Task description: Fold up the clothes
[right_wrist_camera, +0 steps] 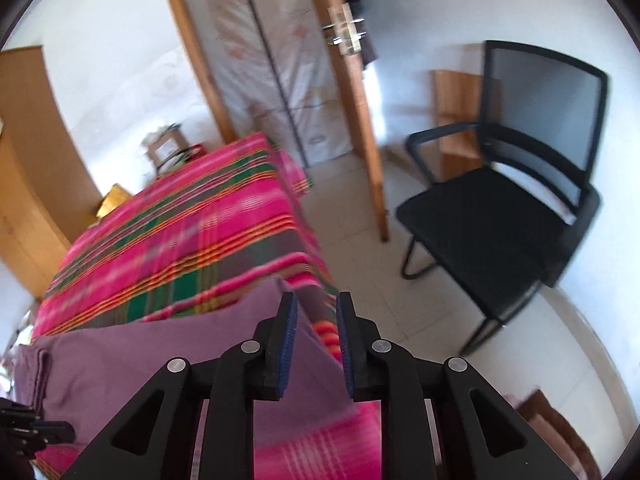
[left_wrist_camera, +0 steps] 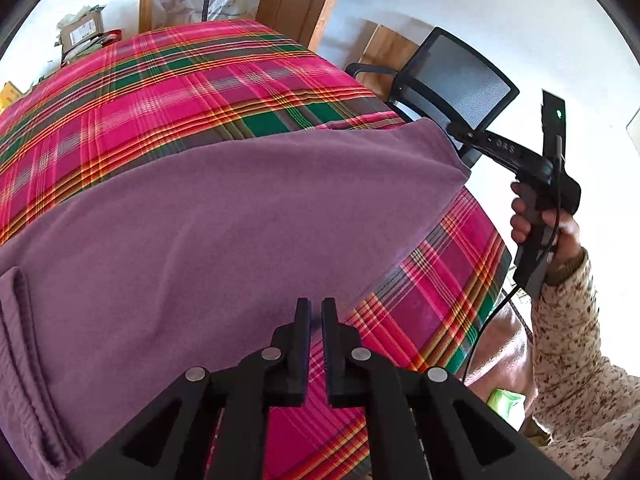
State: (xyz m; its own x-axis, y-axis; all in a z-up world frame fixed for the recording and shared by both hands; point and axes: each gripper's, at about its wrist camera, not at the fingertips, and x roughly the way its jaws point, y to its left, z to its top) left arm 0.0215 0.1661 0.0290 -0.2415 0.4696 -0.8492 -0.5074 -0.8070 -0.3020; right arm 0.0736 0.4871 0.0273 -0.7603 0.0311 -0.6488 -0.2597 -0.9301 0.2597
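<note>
A purple garment lies spread flat on a table covered with pink, green and orange plaid cloth; a folded edge shows at its left. My left gripper hovers over the garment's near edge, shut, with only a thin slit between the fingers and nothing in it. My right gripper is open just above the garment's far right corner, with no cloth between the blue pads. In the left wrist view a hand holds that right gripper beside the same corner.
A black mesh chair stands on the tiled floor right of the table. Behind it is an open wooden door. A cardboard box sits past the table's far end. A wooden cabinet lines the left wall. A patterned sleeve is at the right.
</note>
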